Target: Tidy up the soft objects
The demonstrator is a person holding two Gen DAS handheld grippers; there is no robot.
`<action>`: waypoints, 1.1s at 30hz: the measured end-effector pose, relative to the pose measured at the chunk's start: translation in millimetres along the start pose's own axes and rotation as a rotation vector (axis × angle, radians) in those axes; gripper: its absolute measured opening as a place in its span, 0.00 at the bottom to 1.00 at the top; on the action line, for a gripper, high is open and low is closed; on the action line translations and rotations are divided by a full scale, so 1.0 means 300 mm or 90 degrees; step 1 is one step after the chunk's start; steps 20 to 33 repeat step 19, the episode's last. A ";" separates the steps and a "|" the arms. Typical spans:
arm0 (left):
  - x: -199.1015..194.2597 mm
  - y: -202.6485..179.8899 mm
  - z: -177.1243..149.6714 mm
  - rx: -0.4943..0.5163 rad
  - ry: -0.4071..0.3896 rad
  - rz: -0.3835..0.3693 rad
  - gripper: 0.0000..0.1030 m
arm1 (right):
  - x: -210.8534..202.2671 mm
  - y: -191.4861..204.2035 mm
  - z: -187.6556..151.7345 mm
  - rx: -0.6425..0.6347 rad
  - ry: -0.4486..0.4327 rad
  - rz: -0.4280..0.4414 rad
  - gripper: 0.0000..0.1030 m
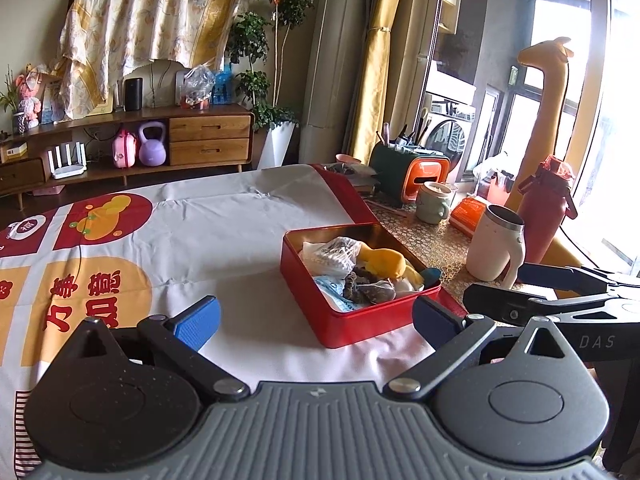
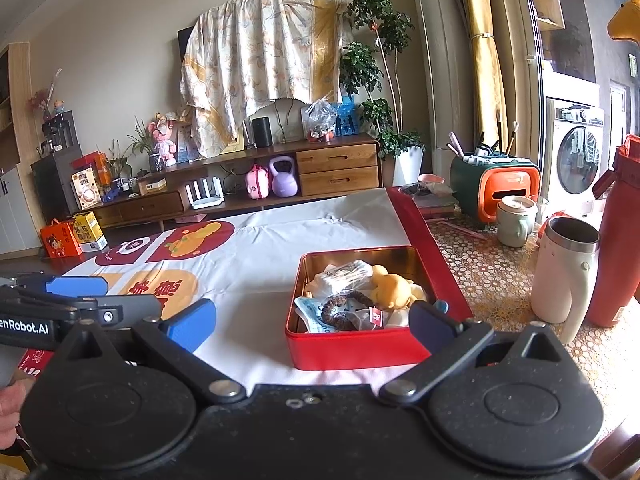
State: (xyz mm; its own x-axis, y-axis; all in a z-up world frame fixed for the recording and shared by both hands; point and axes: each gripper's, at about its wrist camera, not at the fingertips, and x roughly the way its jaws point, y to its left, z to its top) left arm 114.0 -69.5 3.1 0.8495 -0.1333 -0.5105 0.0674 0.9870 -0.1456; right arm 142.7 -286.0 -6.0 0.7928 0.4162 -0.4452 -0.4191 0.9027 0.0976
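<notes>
Hovering spread and empty, the left gripper (image 1: 316, 320) and right gripper (image 2: 312, 326) face the red tin (image 2: 352, 348), its soft toy (image 2: 394, 286) and packets apparently already gathered inside.

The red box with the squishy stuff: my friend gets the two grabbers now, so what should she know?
Left gripper: open, empty, held in front of the red tin.
Right gripper: open, empty, also near the tin's front edge.
The tin sits open on the white printed cloth.
Inside: a yellow soft toy, a dark braided band, a clear bag and some paper packets, piled loosely.
Done: no soft things show loose on the cloth.
Left: maybe tidying the pile; no lid is in view.
</notes>
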 end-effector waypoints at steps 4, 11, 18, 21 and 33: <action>0.003 0.000 -0.001 -0.003 -0.002 -0.008 1.00 | -0.003 0.009 -0.005 -0.001 0.001 0.002 1.00; 0.002 -0.003 -0.009 0.001 -0.009 0.004 1.00 | -0.010 0.005 -0.013 0.002 0.003 0.006 1.00; 0.004 0.003 -0.010 -0.006 -0.008 -0.004 1.00 | -0.011 0.010 -0.018 0.004 0.006 0.006 1.00; 0.003 0.004 -0.011 -0.006 -0.008 -0.003 1.00 | -0.010 0.009 -0.018 0.004 0.006 0.006 1.00; 0.003 0.004 -0.011 -0.006 -0.008 -0.003 1.00 | -0.010 0.009 -0.018 0.004 0.006 0.006 1.00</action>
